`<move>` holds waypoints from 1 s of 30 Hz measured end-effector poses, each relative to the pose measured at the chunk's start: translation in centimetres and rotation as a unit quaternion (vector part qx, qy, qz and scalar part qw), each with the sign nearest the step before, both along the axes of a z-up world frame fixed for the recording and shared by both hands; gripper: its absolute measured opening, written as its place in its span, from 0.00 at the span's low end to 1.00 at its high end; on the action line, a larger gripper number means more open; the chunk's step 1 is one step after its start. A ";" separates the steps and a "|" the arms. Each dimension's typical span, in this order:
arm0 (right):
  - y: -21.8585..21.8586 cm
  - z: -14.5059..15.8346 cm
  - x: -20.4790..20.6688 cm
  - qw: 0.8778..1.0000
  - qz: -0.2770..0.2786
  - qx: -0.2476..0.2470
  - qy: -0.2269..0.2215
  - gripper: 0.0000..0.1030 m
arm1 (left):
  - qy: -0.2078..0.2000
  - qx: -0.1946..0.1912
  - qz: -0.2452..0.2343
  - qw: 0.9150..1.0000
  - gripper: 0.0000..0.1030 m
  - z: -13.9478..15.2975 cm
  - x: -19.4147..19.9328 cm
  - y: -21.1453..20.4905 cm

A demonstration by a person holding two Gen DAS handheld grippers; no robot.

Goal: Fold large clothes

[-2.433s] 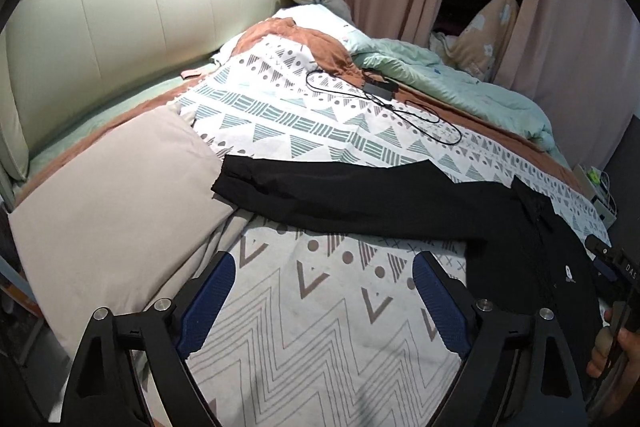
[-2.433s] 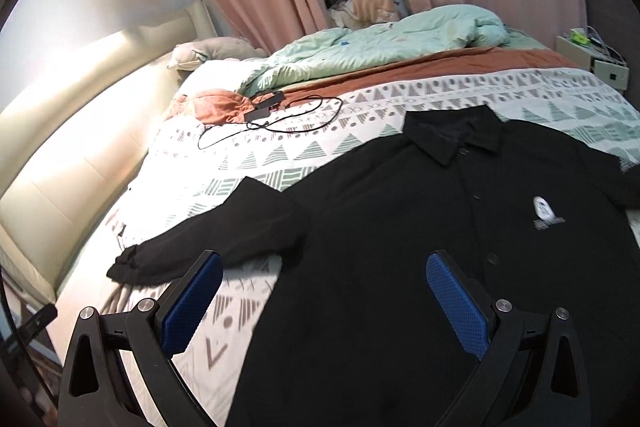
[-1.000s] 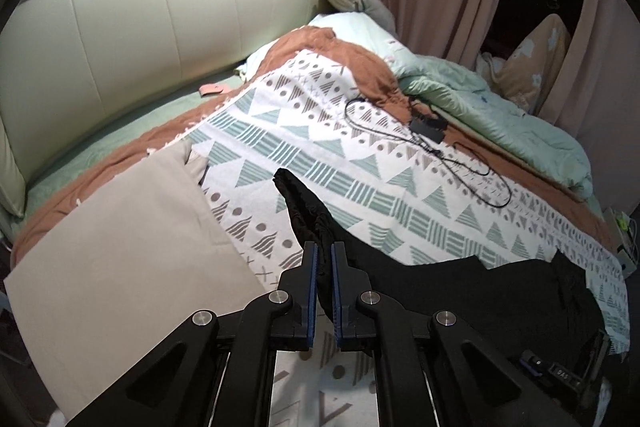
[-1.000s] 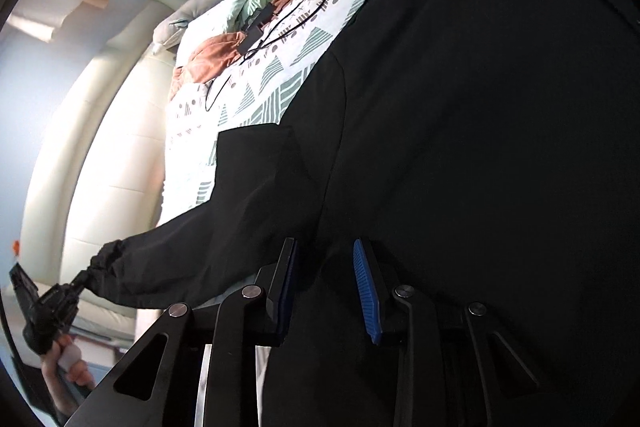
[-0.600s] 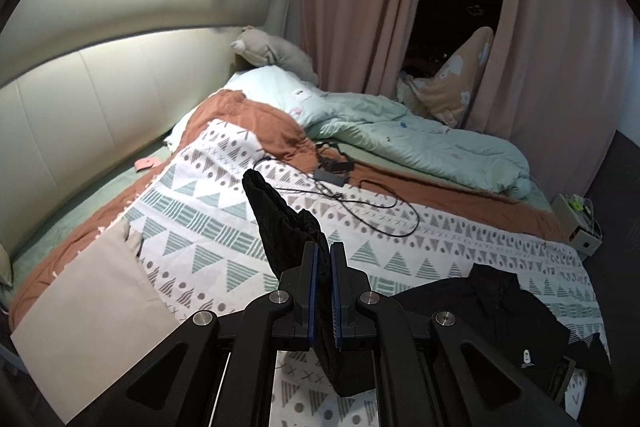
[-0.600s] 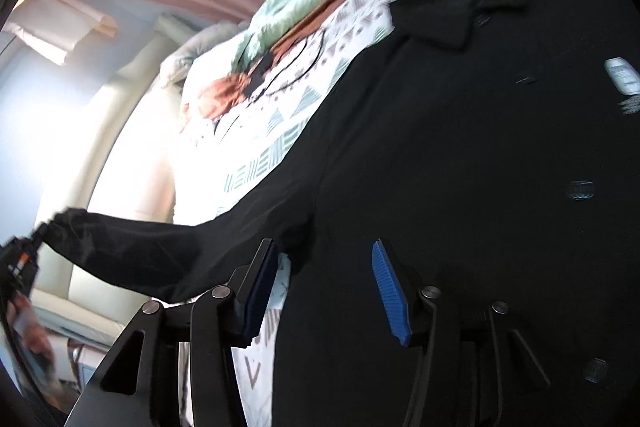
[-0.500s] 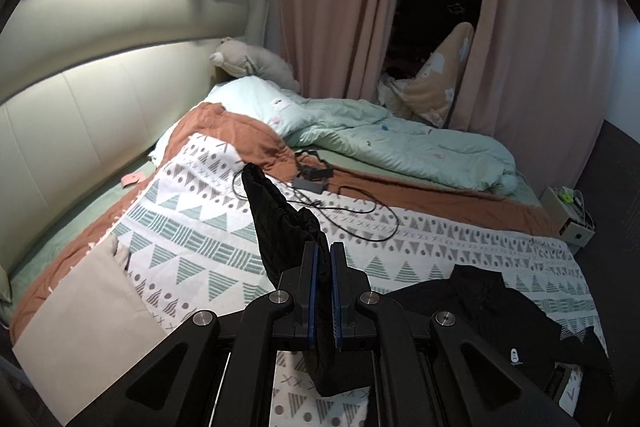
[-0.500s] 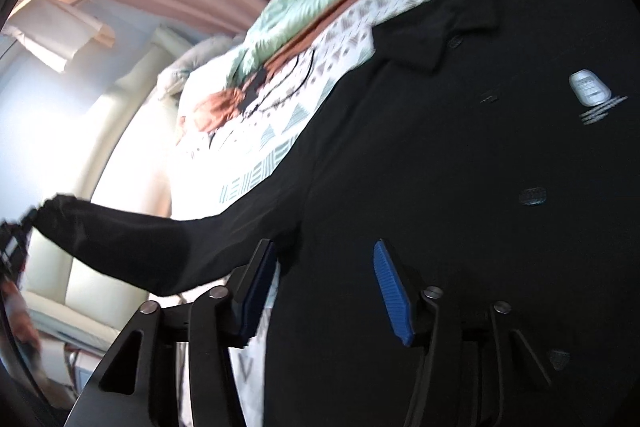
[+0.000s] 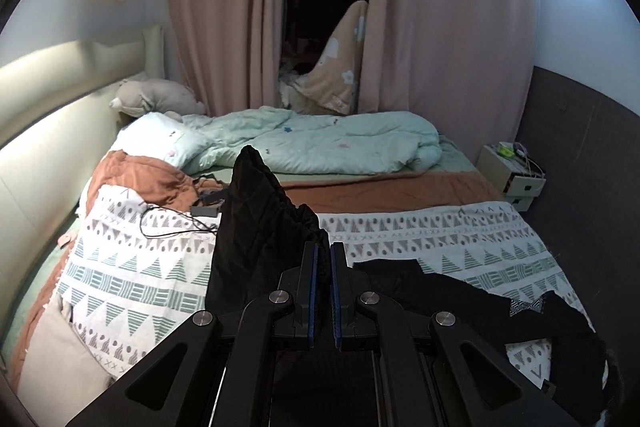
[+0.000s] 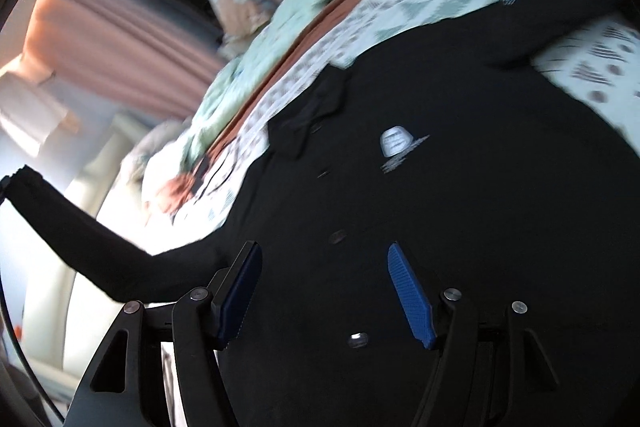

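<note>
A black long-sleeved shirt (image 10: 460, 211) with a white chest logo and buttons lies on the patterned bedspread (image 9: 440, 239). My left gripper (image 9: 323, 259) is shut on the shirt's sleeve cuff (image 9: 260, 215) and holds it raised above the bed; the cuff stands up in front of the fingers. In the right wrist view the raised sleeve (image 10: 80, 239) stretches up to the left. My right gripper (image 10: 324, 291) is open and empty just over the shirt's front. The shirt's body (image 9: 480, 299) lies at lower right in the left wrist view.
A mint duvet (image 9: 320, 143) and a rust blanket (image 9: 136, 179) lie at the far end of the bed. A black charger and cable (image 9: 188, 219) lie on the bedspread. The padded headboard (image 9: 52, 115) is left. A beige pillow (image 9: 60, 359) is lower left. A bedside cabinet (image 9: 512, 175) stands right.
My left gripper shut on the sleeve cuff and lifted it up off the bed, swinging toward the shirt's body. My right gripper had narrowed on the shirt, then opened again over its front.
</note>
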State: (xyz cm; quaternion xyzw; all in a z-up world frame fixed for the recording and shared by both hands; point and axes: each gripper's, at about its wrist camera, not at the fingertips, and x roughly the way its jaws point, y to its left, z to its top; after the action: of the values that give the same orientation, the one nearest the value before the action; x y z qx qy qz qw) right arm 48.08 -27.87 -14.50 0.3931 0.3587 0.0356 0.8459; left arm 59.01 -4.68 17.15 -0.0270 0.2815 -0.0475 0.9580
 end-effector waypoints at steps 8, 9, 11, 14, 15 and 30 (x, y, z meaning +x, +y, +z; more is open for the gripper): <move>-5.4 -1.9 -0.4 0.998 -0.056 0.041 0.010 0.65 | 0.019 0.022 -0.070 0.997 0.05 -1.0 2.7 -9.7; -6.3 -2.1 -0.6 0.997 -0.064 0.046 0.011 0.67 | 0.023 0.023 -0.081 0.996 0.05 -1.3 3.1 -10.9; -7.5 -2.7 -0.7 0.995 -0.081 0.054 0.013 0.70 | 0.035 0.027 -0.106 0.993 0.06 -2.3 3.8 -13.4; -8.8 -3.4 -0.7 0.993 -0.098 0.065 0.017 0.70 | 0.073 0.037 -0.158 0.984 0.15 -4.4 4.7 -17.3; -9.1 -3.8 -0.6 0.992 -0.103 0.069 0.019 0.70 | 0.087 0.042 -0.172 0.980 0.31 -5.2 4.8 -18.3; -13.5 -6.0 -1.3 0.986 -0.134 0.098 0.033 0.70 | 0.100 0.012 -0.111 0.989 0.86 -14.5 2.6 -13.3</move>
State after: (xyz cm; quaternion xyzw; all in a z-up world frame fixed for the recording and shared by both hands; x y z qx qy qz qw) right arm 46.83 -41.33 -20.47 0.5198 0.3253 -0.0555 0.7880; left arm 61.58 -17.94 2.67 0.0115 0.3776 -0.1474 0.9141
